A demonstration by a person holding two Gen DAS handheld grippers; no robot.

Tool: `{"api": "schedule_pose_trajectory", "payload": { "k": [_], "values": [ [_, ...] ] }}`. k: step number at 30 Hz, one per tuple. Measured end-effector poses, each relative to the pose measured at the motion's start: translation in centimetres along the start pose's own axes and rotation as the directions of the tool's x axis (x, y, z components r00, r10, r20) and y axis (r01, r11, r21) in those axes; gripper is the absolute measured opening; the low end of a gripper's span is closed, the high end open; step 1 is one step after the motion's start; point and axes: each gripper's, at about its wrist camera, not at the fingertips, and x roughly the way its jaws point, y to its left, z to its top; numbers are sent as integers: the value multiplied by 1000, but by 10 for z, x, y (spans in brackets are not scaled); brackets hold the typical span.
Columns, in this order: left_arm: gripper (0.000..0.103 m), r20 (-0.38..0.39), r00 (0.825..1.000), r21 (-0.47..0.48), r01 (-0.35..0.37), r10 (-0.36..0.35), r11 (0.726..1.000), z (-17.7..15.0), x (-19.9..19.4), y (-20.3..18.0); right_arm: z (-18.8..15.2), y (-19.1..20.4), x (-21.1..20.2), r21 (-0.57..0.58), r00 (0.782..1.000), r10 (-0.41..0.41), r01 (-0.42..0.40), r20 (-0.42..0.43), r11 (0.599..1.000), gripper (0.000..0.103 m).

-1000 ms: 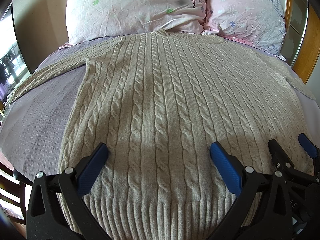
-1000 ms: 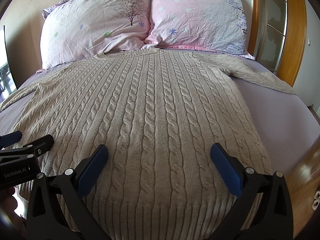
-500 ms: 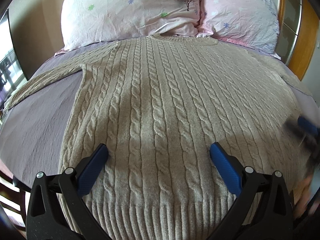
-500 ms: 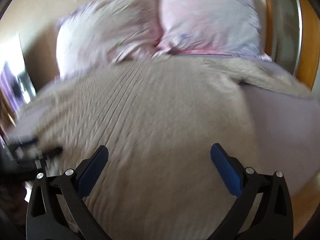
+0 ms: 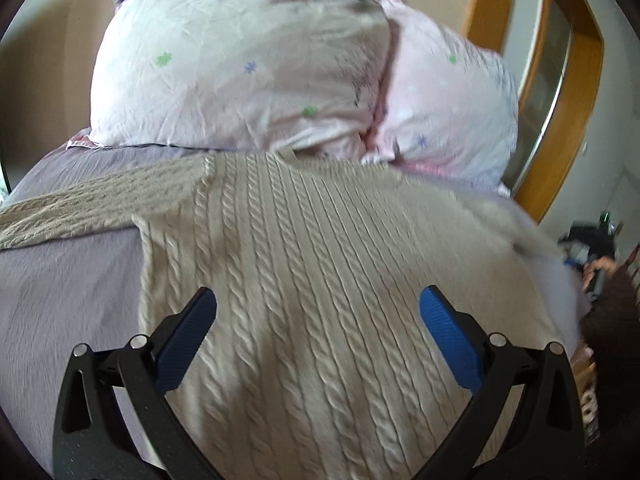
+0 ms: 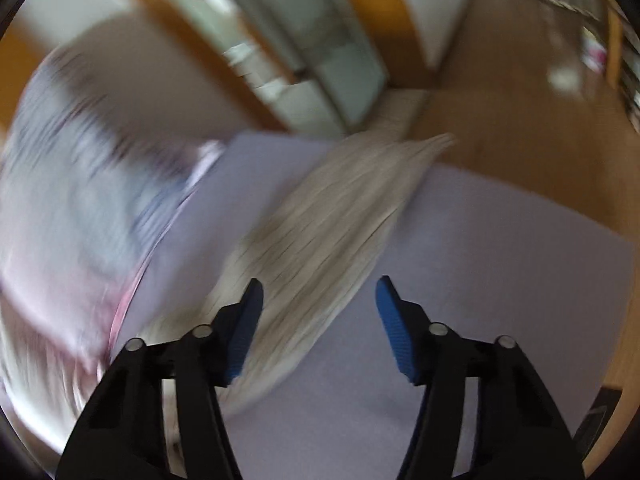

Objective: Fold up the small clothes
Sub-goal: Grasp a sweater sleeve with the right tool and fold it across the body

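Note:
A beige cable-knit sweater (image 5: pixel 304 264) lies flat, front up, on the lilac bed sheet (image 5: pixel 60 288), neck toward the pillows. Its left sleeve (image 5: pixel 80 208) stretches out to the left. My left gripper (image 5: pixel 318 320) is open and empty, hovering above the sweater's body near its left side. My right gripper (image 6: pixel 320 320) is open and empty, above the sweater's right sleeve (image 6: pixel 328 220), which lies across the sheet (image 6: pixel 500 260) toward the bed's edge. The right wrist view is blurred by motion. The right gripper also shows small at the far right of the left wrist view (image 5: pixel 592 256).
Two floral pillows (image 5: pixel 240 72) lean at the head of the bed, with a pink one (image 5: pixel 448 92) on the right. A wooden-framed door or cabinet (image 5: pixel 560 80) stands to the right. Wooden floor (image 6: pixel 520 100) lies beyond the bed's right edge.
My right gripper has swung fast to the right, from over the hem to over the right sleeve, with its jaws narrower. My left gripper has moved forward up the sweater's body and to the left.

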Motion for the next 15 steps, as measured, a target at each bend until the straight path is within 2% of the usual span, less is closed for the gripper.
{"api": "schedule_pose_trajectory", "payload": {
  "k": [1,3,6,7,8,11,13,15],
  "values": [
    [101,8,1000,-25,13,-13,1000,5,-1,8,8,-6,7,39,1000,-21,21,0,999,55],
    [101,26,999,-76,38,-36,996,12,-6,24,18,-19,12,90,999,-13,10,30,996,49],
    [101,57,998,-155,35,-26,987,22,-13,55,25,-22,23,108,998,-7,0,61,994,37],
    [101,65,998,-184,21,-9,983,25,-15,68,28,-22,28,109,998,-11,3,69,994,21],
    [101,70,997,-222,3,13,975,27,-17,83,30,-22,35,107,998,-14,7,68,994,10],
    [101,74,996,-338,-23,51,941,30,-24,123,36,-13,33,65,996,-5,-1,92,998,9],
    [100,93,994,-436,-16,63,900,31,-31,157,27,25,11,-70,985,49,-38,165,997,9],
    [100,104,990,-525,-29,98,851,29,-39,189,8,82,-10,-234,970,139,-90,200,968,9]
  ]
}}
